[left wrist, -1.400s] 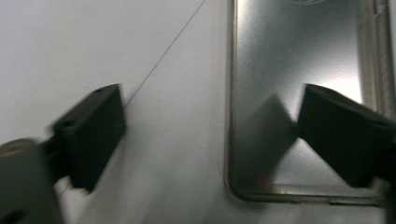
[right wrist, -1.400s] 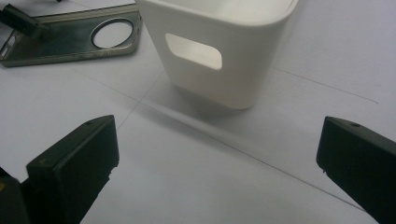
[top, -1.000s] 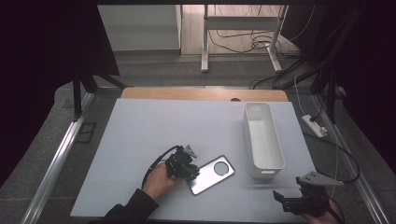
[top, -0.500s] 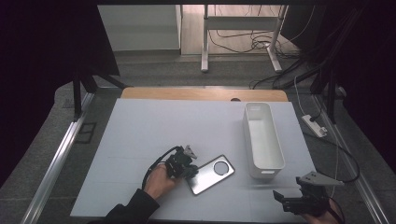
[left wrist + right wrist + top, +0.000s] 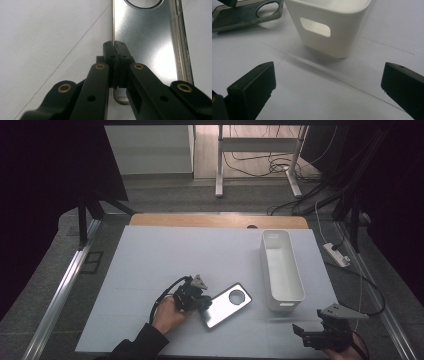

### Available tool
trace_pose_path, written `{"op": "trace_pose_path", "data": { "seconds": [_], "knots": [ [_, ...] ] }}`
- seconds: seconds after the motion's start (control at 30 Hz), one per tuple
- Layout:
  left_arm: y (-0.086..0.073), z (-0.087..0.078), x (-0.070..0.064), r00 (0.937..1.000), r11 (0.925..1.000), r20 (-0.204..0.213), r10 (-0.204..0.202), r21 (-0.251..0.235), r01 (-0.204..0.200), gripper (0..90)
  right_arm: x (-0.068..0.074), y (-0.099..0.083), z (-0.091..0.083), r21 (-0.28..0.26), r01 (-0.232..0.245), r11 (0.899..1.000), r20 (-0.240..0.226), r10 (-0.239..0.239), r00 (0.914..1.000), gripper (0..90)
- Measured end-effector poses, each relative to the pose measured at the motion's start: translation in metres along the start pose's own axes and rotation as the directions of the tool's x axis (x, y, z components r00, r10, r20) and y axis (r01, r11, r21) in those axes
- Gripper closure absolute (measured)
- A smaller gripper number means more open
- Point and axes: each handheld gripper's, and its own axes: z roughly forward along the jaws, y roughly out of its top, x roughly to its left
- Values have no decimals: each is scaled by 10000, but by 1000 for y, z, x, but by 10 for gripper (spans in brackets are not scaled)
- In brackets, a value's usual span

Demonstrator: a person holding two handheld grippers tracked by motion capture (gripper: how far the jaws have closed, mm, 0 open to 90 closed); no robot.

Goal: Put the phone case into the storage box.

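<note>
A silvery phone case (image 5: 226, 305) with a round camera hole lies flat on the white table, left of the bin. In the left gripper view my left gripper (image 5: 114, 46) has its jaws pressed together along the long edge of the case (image 5: 147, 45), pinching its rim. A hand holds that left gripper (image 5: 199, 301) at the case's near-left end. My right gripper (image 5: 301, 332) stays at the table's front right corner. Its jaws (image 5: 328, 75) stand wide apart with nothing between them, facing the bin's end wall (image 5: 329, 32) and the case (image 5: 239, 15) farther off.
A long white bin (image 5: 282, 270) with a handle cut-out stands upright at the right, empty inside. The white tabletop (image 5: 165, 260) spreads out to the left and back. A power strip (image 5: 336, 255) and cables lie off the table's right edge.
</note>
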Motion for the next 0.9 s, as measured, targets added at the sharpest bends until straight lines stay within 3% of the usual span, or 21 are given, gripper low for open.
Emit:
{"op": "trace_pose_path", "data": {
  "seconds": [0.13,0.4,0.53,0.57,0.9],
  "knots": [
    [-2,-9,-1,9999,9993,127,63,-357,-59,893,0,0,0,0,-6,10000,4,6,10000,0],
    [-7,-30,-6,9995,9927,-318,-20,-1205,-18,893,0,0,0,2,-25,10000,-27,25,10000,0],
    [-11,-39,-8,9984,9865,-551,-135,-1636,43,893,0,0,0,-29,-13,10000,-26,13,10000,0],
    [-13,-44,-8,9974,9817,-687,-207,-1902,73,893,0,0,0,-34,1,10000,-28,-1,10000,0],
    [-23,-60,-14,9961,9634,-748,-469,-2670,253,893,1,0,-1,-94,160,9998,-72,-161,9998,0]
  ]
}}
